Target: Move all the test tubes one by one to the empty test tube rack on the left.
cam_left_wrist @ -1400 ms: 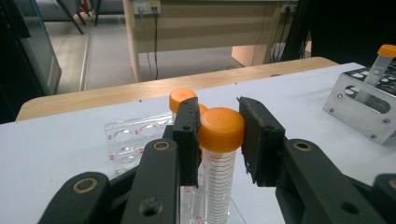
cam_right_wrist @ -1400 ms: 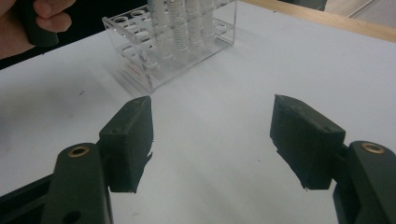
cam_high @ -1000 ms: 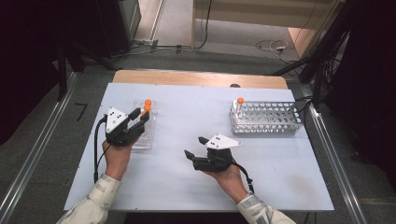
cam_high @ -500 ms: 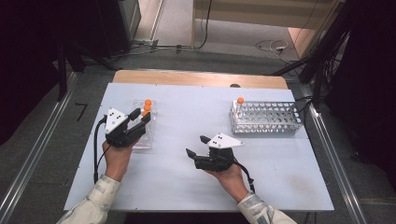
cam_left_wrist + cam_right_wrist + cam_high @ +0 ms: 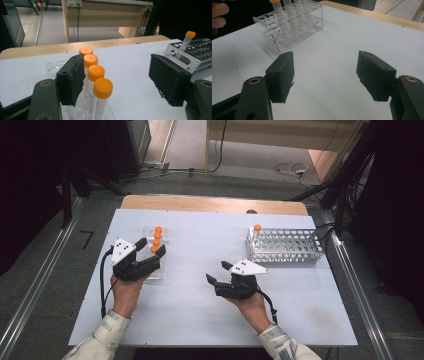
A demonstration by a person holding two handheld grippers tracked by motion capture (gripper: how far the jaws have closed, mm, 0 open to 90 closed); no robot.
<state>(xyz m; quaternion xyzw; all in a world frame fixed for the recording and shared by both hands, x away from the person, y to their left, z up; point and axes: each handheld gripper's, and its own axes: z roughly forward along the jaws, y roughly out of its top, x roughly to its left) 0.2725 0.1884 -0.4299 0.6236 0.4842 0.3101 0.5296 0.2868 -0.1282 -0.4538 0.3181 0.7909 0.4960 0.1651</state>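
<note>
Two grippers show in the high view: the left gripper has just been opening beside the clear rack of four orange-capped tubes, while the right gripper gapes empty over the white table (grey floor around). A metal rack holds one tube.

Left gripper view: jaws apart, nearest tube between them, unpinched.

Right gripper view: jaws wide, holding nothing.

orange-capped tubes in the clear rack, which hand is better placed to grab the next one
Left. The left gripper sits at the clear rack, its jaws just opened around the nearest orange-capped tube. The right gripper hovers open over bare table, apart from both racks.
</note>
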